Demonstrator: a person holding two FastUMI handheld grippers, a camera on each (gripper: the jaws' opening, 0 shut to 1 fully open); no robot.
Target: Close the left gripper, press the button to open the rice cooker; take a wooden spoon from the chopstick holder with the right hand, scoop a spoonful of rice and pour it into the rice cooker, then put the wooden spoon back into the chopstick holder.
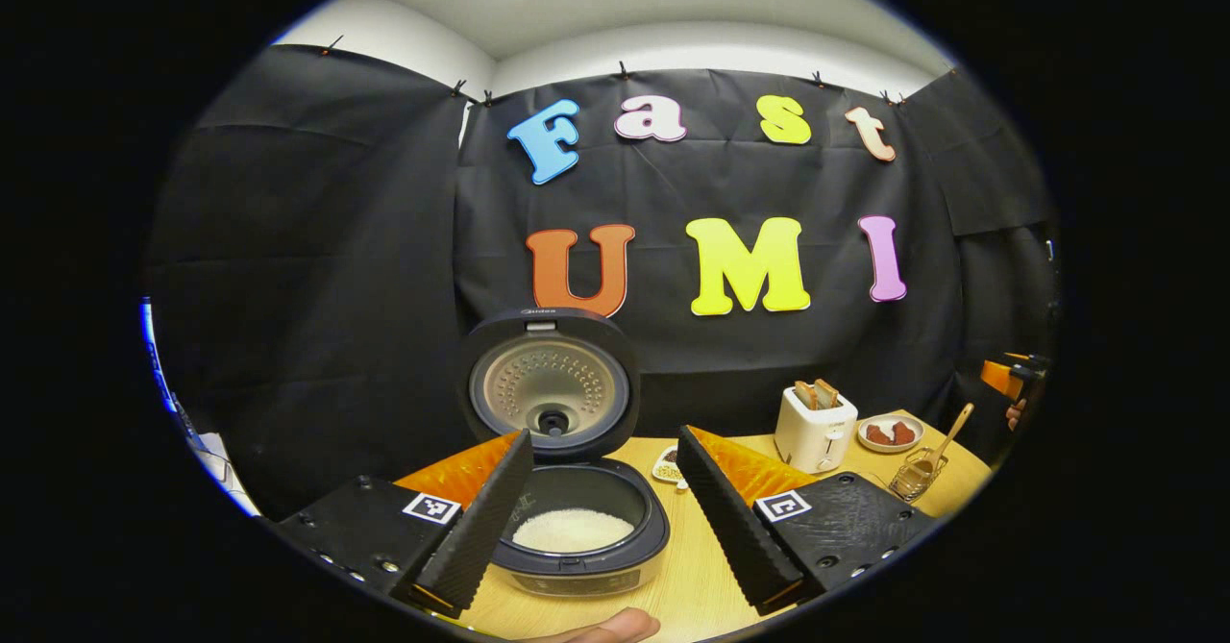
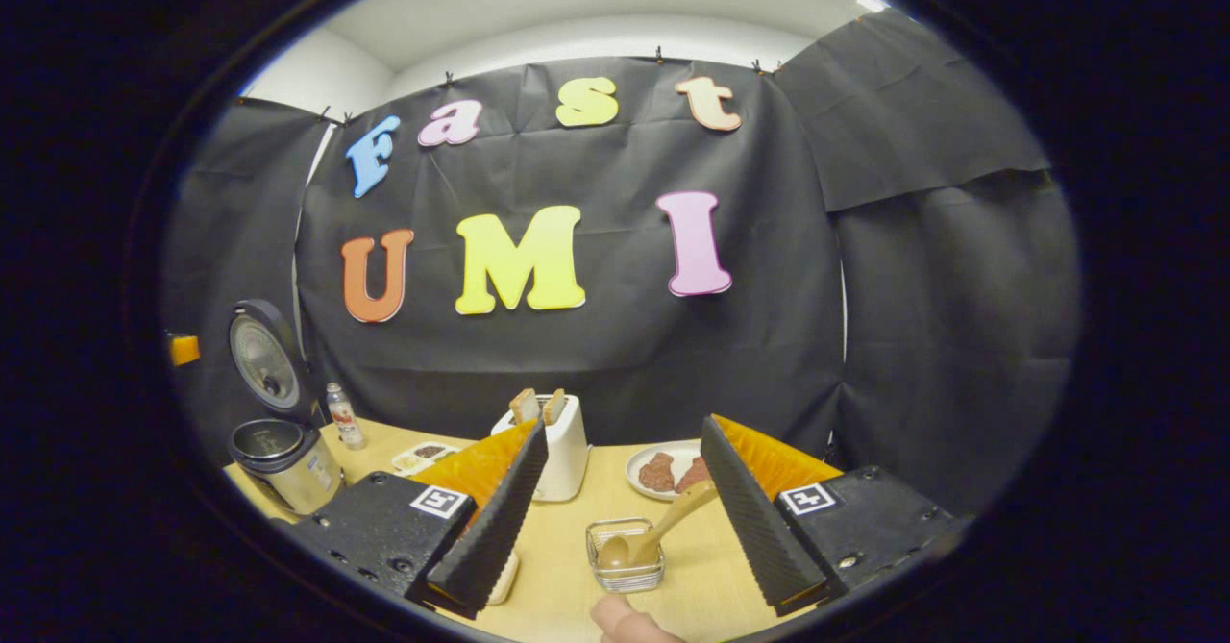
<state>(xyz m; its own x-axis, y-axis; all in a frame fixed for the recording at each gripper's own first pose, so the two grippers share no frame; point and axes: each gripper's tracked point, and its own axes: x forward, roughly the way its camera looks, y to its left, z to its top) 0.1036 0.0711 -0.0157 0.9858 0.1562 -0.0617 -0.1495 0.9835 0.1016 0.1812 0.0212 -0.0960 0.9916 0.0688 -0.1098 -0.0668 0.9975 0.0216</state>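
Spread wide above the chopstick holder [image 2: 626, 554], the right gripper [image 2: 620, 518] was judged due to pinch the wooden spoon [image 2: 663, 528] leaning inside it, since the rice cooker [image 1: 577, 518], framed by the equally spread left gripper [image 1: 603, 518], already stood open

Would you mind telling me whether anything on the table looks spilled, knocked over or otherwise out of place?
Nothing stands out. The rice cooker stands upright with its lid raised and rice lying level inside. The wooden spoon leans bowl-down in the wire chopstick holder. The toaster and the plate sit upright, with no spill visible on the table.
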